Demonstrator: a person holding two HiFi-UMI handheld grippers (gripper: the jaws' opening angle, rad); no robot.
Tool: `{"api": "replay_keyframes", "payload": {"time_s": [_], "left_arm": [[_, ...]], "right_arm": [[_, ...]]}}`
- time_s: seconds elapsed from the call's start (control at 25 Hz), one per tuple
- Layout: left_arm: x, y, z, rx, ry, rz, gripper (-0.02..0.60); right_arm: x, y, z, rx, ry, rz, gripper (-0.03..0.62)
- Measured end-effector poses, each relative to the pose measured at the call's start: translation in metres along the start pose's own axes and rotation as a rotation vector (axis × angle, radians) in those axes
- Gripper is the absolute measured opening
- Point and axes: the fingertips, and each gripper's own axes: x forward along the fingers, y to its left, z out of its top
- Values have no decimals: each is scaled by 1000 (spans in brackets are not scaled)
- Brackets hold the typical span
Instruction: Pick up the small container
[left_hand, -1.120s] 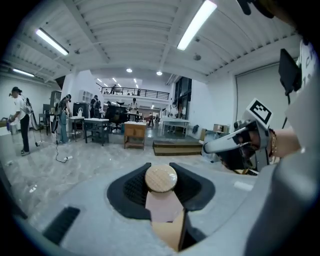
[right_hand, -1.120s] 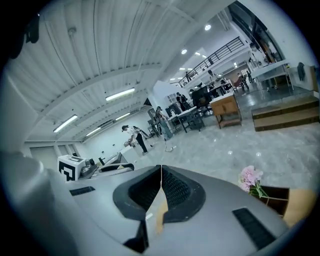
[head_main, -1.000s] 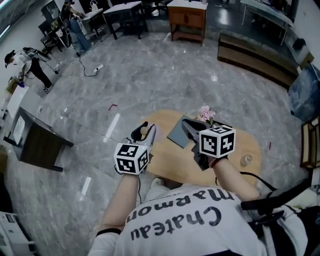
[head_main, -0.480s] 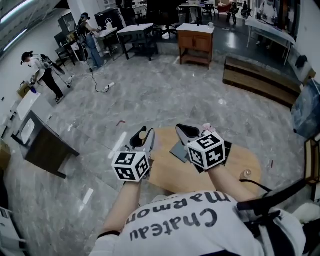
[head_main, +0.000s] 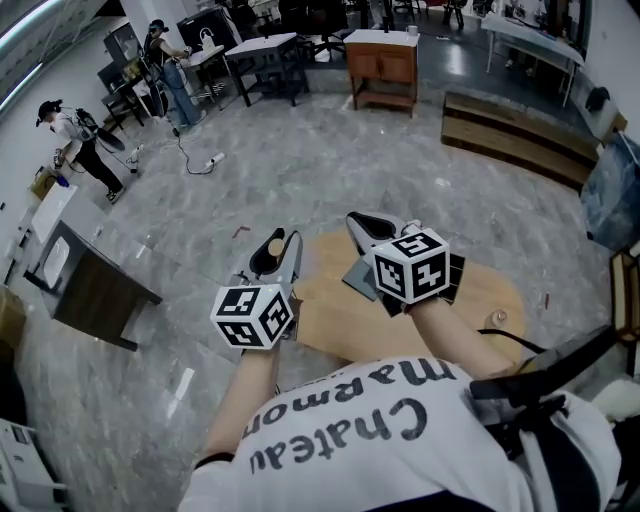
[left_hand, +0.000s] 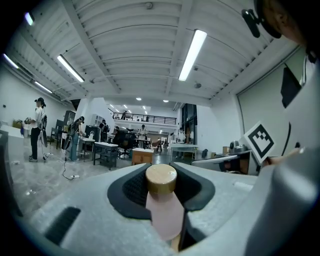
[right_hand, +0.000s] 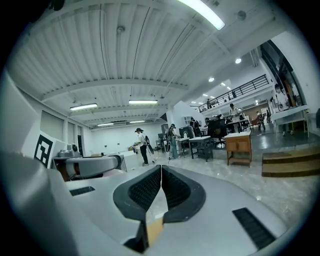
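The small container (left_hand: 162, 207) is a pale pink bottle with a tan round cap, standing upright between the left gripper's black pads. My left gripper (left_hand: 161, 187) is shut on it and points level out into the room. From the head view the left gripper (head_main: 273, 252) hangs beyond the left edge of the round wooden table (head_main: 340, 322), the tan cap of the container (head_main: 275, 245) showing between its jaws. My right gripper (head_main: 366, 224) is held above the table; in the right gripper view its pads meet at the tips with nothing between them (right_hand: 161, 172).
A grey flat sheet (head_main: 356, 274) and a small clear object (head_main: 497, 319) lie on the table. A dark desk (head_main: 92, 290) stands left, a wooden cabinet (head_main: 381, 62) and a long low bench (head_main: 520, 135) beyond. People (head_main: 72, 140) stand far left.
Both grippers have risen, and the left one still carries the container. The right gripper has rolled a little. The head view has tilted up, showing more of the room.
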Motion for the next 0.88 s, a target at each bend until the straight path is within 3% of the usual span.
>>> {"api": "replay_keyframes", "payload": {"time_s": [0.2,0.44,0.64,0.88], "left_arm": [[-34,14,-4,3,19,17,123],[-65,27,-4,-19,25,20,123],[-93,28,-11,-32,40,6,123],[-124,22,-19,-52,47,-10,123]], "right_arm": [[1,29,-2,57,-22,14,14],[-1,56,-14,-18,48,-9,14],[-12,75,-32,38,72,-28,14],[-33,101,-51,-10,123,-51,14]]}}
